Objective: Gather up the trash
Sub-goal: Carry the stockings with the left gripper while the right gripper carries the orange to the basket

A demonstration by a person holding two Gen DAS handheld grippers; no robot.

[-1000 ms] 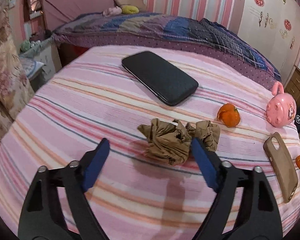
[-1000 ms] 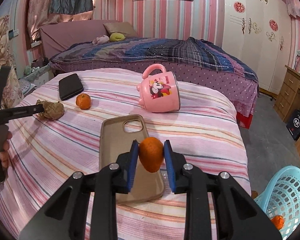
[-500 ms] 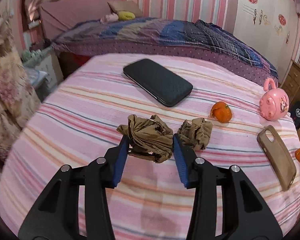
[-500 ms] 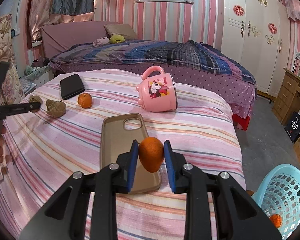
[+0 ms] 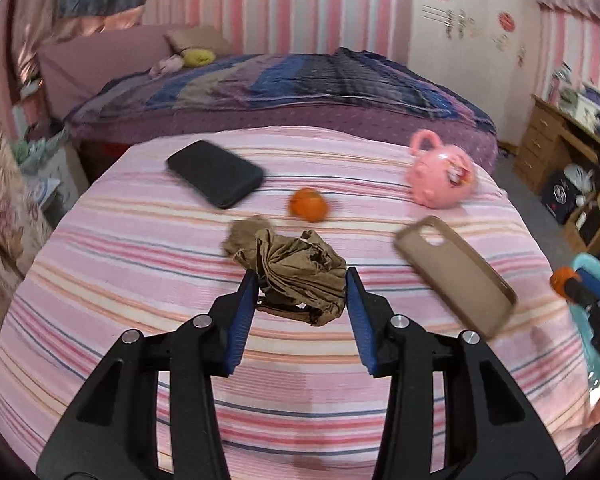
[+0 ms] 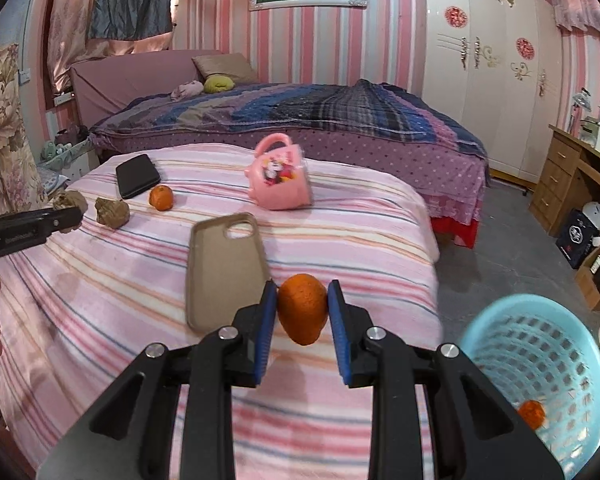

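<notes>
Centre of the left wrist view: a crumpled brown paper wad (image 5: 300, 276), creased and matte, pinched between the blue ribbed pads of the left gripper (image 5: 302, 298). Lower centre of the right wrist view: the right gripper (image 6: 302, 312) clamps a dimpled orange peel (image 6: 302, 308); a perforated blue plastic basket (image 6: 540, 360) sits at lower right.

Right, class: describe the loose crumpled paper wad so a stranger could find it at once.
Start at the pink striped bedspread, then the black phone-sized case near its far left corner. Just in front lies the brown crumpled paper wad, beside an orange peel; unlike its twin, no jaws hold it.
</notes>
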